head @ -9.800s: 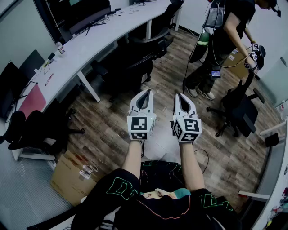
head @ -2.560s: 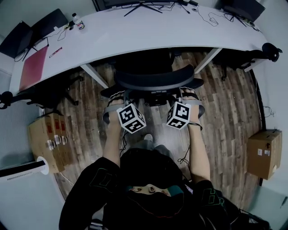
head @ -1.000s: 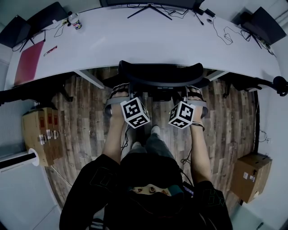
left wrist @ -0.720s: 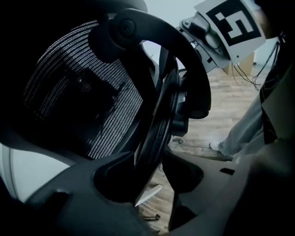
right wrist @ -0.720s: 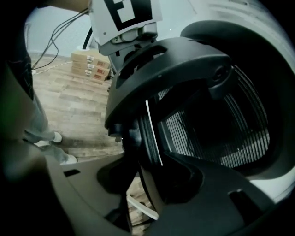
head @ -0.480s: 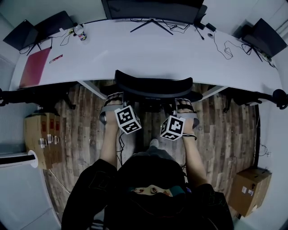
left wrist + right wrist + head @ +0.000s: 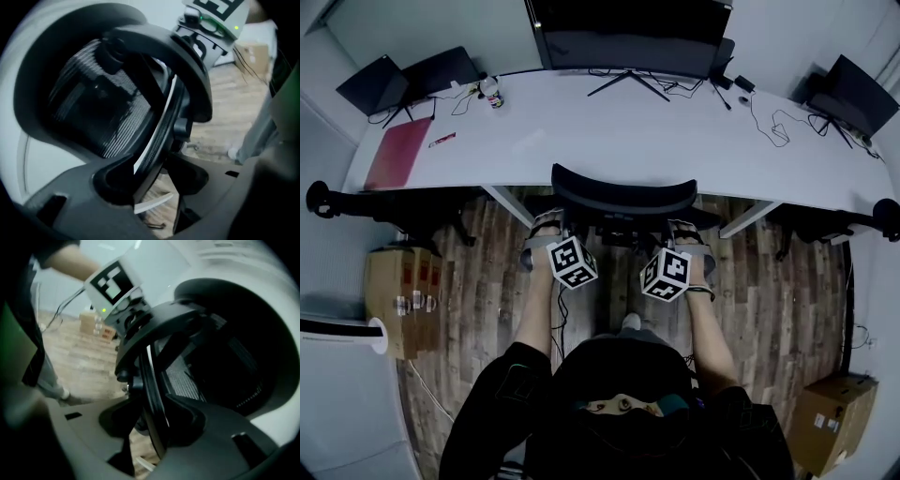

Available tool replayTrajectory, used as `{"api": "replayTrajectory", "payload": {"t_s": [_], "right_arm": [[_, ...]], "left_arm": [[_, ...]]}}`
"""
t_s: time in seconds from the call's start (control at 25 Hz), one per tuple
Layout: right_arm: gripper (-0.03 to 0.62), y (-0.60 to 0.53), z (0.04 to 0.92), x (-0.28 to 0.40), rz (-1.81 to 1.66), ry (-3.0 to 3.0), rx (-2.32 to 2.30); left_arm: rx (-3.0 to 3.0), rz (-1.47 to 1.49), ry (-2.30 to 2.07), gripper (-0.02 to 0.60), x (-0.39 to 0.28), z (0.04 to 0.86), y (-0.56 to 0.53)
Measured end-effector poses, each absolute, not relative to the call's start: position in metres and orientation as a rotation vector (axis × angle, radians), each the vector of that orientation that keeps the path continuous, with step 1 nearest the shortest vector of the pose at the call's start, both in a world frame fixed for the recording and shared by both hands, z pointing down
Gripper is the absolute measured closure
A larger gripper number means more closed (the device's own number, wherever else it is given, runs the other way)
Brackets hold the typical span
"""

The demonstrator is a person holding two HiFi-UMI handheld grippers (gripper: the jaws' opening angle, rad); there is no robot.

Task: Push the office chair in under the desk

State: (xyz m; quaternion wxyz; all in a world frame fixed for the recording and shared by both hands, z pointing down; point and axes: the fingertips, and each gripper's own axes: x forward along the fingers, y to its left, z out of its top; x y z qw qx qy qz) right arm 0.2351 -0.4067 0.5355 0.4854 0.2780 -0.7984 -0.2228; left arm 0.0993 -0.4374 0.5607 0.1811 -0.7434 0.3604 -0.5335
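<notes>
Chair (image 7: 623, 195): is standing at the desk's near edge, midway along it. Its curved back is sitting just in front of the top, and its seat is lying out of sight beneath.
Desk (image 7: 609, 127): is stretching white and curved across the head view.
Left gripper (image 7: 546, 223): is closing narrowly on the left rim of the chair back. In the left gripper view (image 7: 157, 180) the back's frame edge is running between the two jaws, with both pressing on it and the mesh (image 7: 101, 110) spreading beyond.
Right gripper (image 7: 689, 230): is clamping the right rim of the back in the same way. In the right gripper view (image 7: 152, 427) the frame edge is passing between the jaws, which are sitting narrow on it.
Person (image 7: 619, 422): is standing behind the chair in a dark top, both arms reaching forward.
On the desk: a monitor (image 7: 628, 33) is standing at the far edge behind the chair. A laptop (image 7: 384, 82), a bottle (image 7: 492, 92), a pen (image 7: 442, 141) and a red folder (image 7: 397, 155) are lying at the left end. Cables (image 7: 769, 127) are trailing at the right.
Floor (image 7: 487, 272): is showing wood planks. A box (image 7: 401, 300) is sitting left of the person, and a second box (image 7: 834, 439) is sitting at the lower right, well apart.
</notes>
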Motion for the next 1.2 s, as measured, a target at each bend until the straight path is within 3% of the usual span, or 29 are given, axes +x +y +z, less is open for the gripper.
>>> {"api": "replayTrajectory", "payload": {"t_s": [0.2, 0.44, 0.56, 0.72, 0.88, 1.2], "right_arm": [[0.419, -0.4, 0.498, 0.239, -0.402, -2.183, 0.746], [0.485, -0.401, 0.451, 0.251, -0.218, -2.498, 0.879], [0.524, -0.41, 0.444, 0.263, -0.115, -2.579, 0.956], [0.588, -0.416, 0.434, 0.275, 0.065, -2.713, 1.129], [0.589, -0.416, 0.43, 0.272, 0.128, -2.764, 1.211], [0.589, -0.421, 0.44, 0.287, 0.19, -2.682, 1.359]], "left_arm": [[-2.214, -1.43, 1.141, 0.354, 0.101, 0.542, -0.426], [-2.326, -1.261, 1.281, 0.375, 0.108, 0.511, -0.414], [-2.433, -0.923, 1.506, 0.509, 0.116, 0.482, -0.412], [-2.575, -0.474, 1.726, 0.572, 0.122, 0.448, -0.409], [-2.583, -0.136, 1.963, 0.572, 0.097, 0.431, -0.412], [-2.598, -0.07, 1.98, 0.573, 0.1, 0.435, -0.411]]}}
